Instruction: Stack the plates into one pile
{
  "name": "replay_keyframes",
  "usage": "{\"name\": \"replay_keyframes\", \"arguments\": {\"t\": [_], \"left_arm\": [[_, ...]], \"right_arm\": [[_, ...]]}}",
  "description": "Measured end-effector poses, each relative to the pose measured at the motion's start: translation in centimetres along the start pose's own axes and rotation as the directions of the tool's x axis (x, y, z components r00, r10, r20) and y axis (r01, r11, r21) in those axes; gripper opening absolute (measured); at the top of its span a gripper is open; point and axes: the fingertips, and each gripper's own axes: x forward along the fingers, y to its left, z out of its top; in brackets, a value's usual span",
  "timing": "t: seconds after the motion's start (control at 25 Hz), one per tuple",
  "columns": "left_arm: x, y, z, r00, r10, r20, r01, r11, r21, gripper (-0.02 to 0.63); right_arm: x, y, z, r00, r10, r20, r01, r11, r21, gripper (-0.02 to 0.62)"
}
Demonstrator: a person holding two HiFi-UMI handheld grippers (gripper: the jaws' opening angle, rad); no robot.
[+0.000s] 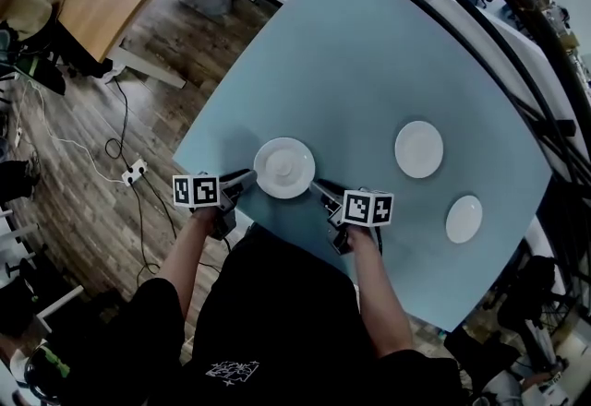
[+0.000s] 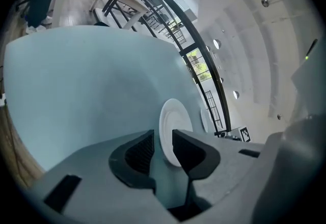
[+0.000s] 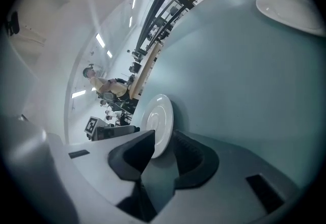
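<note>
The left tool (image 1: 247, 179) at 8 o'clock and right tool (image 1: 319, 189) at 4 stand released, jaws parted about the rim of the near plate (image 1: 284, 168) at the worktop (image 1: 369, 63) edge. Well apart lie a second plate (image 1: 418, 149) at 3 o'clock and a third plate (image 1: 464, 219) at 4.

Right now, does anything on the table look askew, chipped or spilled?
Nothing stands out. The near plate, middle plate and right plate lie flat and apart on the table, unstacked, no chips or spills visible. The near plate's rim sits between the jaws of the left gripper and right gripper.
</note>
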Motion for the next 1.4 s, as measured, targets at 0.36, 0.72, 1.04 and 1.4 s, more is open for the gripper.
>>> {"name": "replay_keyframes", "arguments": {"t": [0.36, 0.72, 1.04, 1.4], "left_arm": [[0.8, 0.0, 0.1, 0.997, -0.055, -0.063, 0.053, 0.998, -0.036, 0.094], [1.7, 0.0, 0.3, 0.989, -0.035, -0.141, 0.034, 0.999, -0.009, 0.075], [2.7, 0.6, 0.4, 0.982, -0.009, -0.188, 0.009, 1.0, -0.001, 0.035], [6.5, -4.4, 2.3, 0.963, -0.071, -0.26, 0.093, 0.993, 0.076, 0.032]], "right_arm": [[1.6, -0.2, -0.4, 1.0, -0.016, 0.002, 0.016, 0.989, 0.15, 0.138], [2.5, -0.1, 0.2, 1.0, -0.015, 0.017, 0.011, 0.974, 0.226, 0.097], [2.3, -1.3, 0.2, 0.999, -0.047, 0.02, 0.041, 0.973, 0.226, 0.029], [-2.0, -3.3, 2.7, 0.985, -0.082, 0.155, 0.036, 0.96, 0.279, 0.031]]}}
